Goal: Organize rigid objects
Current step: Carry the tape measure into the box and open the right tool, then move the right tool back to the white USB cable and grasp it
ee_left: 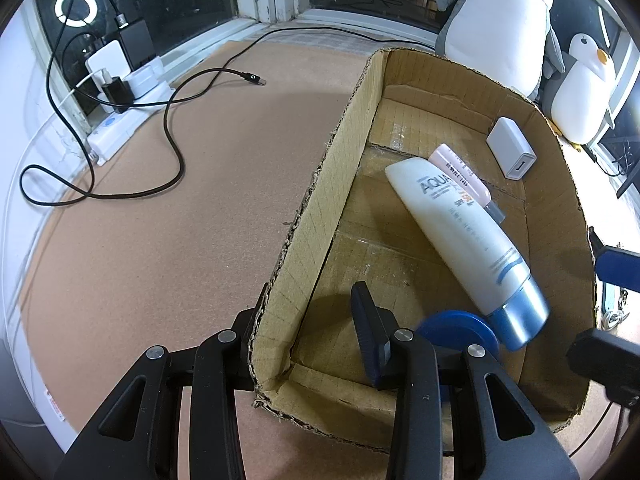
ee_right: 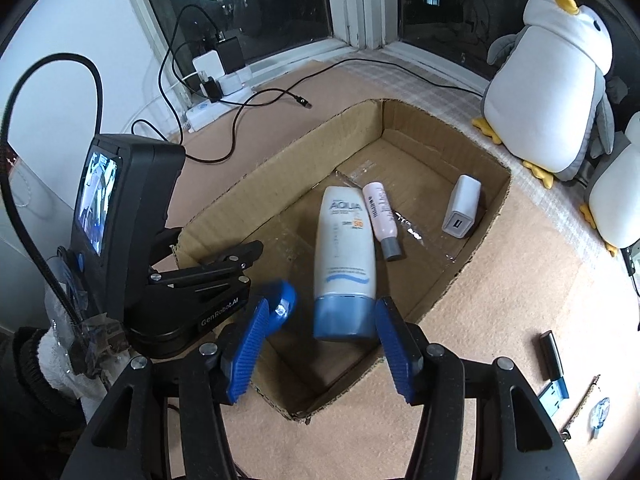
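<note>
A cardboard box (ee_right: 224,208) (ee_left: 320,184) lies open on the brown mat. In it lie a white tube with a blue cap (ee_right: 346,256) (ee_left: 464,236), a small pink bottle (ee_right: 382,218) (ee_left: 460,172) and a white USB charger (ee_right: 462,206) (ee_left: 512,148). A round blue object (ee_right: 282,306) (ee_left: 460,326) is blurred at the box's near end. My right gripper (ee_right: 320,344) is open above the box's near end, the tube's cap between its blue pads, not touching. My left gripper (ee_left: 310,328) is open, straddling the box's left wall.
A black cable (ee_left: 168,120) and a power strip with chargers (ee_left: 120,92) lie at the far left by the window. Two plush penguins (ee_right: 548,80) stand right of the box. A black and blue item (ee_right: 554,368) lies on the mat at the right.
</note>
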Tool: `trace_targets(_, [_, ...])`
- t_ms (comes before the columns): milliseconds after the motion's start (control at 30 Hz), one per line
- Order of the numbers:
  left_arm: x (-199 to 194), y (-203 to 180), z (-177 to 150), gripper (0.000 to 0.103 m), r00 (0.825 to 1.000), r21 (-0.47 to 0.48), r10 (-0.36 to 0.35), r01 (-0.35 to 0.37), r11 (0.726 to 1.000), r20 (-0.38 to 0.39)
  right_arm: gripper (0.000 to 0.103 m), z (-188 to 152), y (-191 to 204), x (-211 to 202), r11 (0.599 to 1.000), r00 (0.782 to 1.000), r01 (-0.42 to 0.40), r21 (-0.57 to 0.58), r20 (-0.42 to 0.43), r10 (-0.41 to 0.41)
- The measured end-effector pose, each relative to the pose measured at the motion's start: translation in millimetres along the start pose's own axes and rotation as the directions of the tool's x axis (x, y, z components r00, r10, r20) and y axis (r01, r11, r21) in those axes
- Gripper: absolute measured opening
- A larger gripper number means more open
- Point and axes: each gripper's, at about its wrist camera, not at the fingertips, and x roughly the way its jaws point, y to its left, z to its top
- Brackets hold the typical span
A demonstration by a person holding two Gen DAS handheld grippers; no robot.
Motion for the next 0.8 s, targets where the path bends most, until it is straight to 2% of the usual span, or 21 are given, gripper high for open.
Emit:
trace_targets(400, [0.3,-1.4,0.2,0.036,1.000,0.002,0.002,-0.002,1.000,0.000,0.052,-20.8,-41.6,-32.1,0.994,0.998,0.045,0.095,0.029,-0.048])
trace_targets(800, [0.6,-1.1,0.9,0.036,1.000,0.003,0.006,-0.006,1.000,-0.001,0.052,-71.5,-112.6,-85.8,0.967,0.989,0.134,0.215,0.038,-0.145])
